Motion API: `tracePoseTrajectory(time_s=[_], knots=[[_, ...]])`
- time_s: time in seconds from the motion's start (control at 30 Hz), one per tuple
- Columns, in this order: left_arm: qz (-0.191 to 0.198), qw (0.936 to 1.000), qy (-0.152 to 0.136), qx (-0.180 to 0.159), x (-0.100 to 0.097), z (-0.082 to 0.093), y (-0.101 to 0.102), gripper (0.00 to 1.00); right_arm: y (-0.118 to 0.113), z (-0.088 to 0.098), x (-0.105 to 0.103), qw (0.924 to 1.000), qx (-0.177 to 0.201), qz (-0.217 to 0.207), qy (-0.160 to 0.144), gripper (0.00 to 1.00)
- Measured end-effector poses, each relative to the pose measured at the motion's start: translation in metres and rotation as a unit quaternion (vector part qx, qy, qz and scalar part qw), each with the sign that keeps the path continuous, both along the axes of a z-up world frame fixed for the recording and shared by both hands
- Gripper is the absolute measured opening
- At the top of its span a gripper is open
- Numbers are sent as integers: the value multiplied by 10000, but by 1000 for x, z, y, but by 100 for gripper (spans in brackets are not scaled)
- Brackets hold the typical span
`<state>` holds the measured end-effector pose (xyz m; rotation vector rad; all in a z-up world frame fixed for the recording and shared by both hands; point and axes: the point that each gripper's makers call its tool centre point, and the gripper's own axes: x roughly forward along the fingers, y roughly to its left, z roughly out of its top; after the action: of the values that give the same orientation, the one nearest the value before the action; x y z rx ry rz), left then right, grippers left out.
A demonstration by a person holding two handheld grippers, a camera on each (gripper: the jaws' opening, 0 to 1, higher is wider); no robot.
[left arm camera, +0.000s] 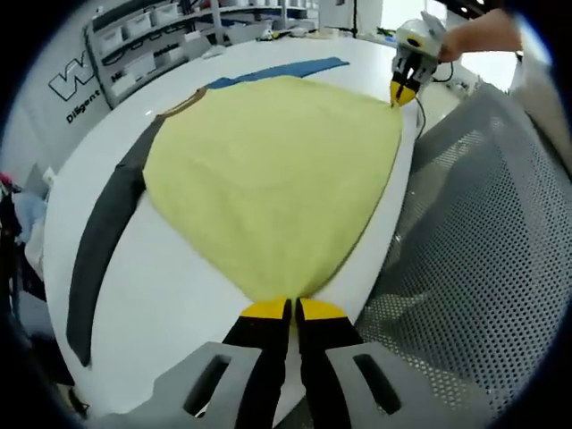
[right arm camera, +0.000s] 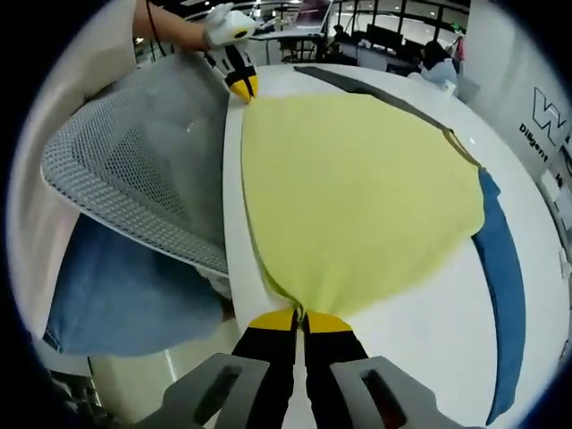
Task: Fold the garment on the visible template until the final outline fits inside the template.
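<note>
Item: one yellow garment (left arm camera: 268, 179), lying flat and spread on the white bench (left arm camera: 170, 304), its near hem along the bench edge next to you. Material, judged by look: thin knit cloth, light, limp, no stiffness; expect it to sag between two holds, drape over itself and slide easily on the smooth top, and to crease wherever it bunches. Collar (left arm camera: 183, 105): brown-trimmed, on the far side from you. Template: a dark strip (left arm camera: 103, 241) along one side and a blue strip (left arm camera: 286, 70) along the other, both partly under the cloth, so the outline overruns them now. Holds: your left hand-held gripper (left arm camera: 292, 309) has its jaws pressed together on one hem corner; your right hand-held gripper (right arm camera: 302, 318) is likewise pinched on the other hem corner, and it appears at the far end of the hem in the left gripper view (left arm camera: 404, 92). These corners are sound places to take it; lift both evenly and keep the hem taut, or the middle will droop and drag. Adjacent: grey mesh chair back (left arm camera: 483, 232) just off the bench edge; shelving (left arm camera: 161, 36) well beyond.
</note>
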<state>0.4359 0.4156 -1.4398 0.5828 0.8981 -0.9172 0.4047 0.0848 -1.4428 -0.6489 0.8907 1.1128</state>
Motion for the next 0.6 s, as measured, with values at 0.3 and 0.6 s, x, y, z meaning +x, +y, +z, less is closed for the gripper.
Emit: tracePoseTrajectory(time_s=[0.3, 0.6], knots=[[88, 9995, 227, -175, -14, -1, -5, 6, -17, -5, 1, 9989, -406, -128, -187, 0], [-239, 9989, 406, -46, -26, -5, -6, 6, -10, -5, -13, 9998, -178, 22, -107, 0]])
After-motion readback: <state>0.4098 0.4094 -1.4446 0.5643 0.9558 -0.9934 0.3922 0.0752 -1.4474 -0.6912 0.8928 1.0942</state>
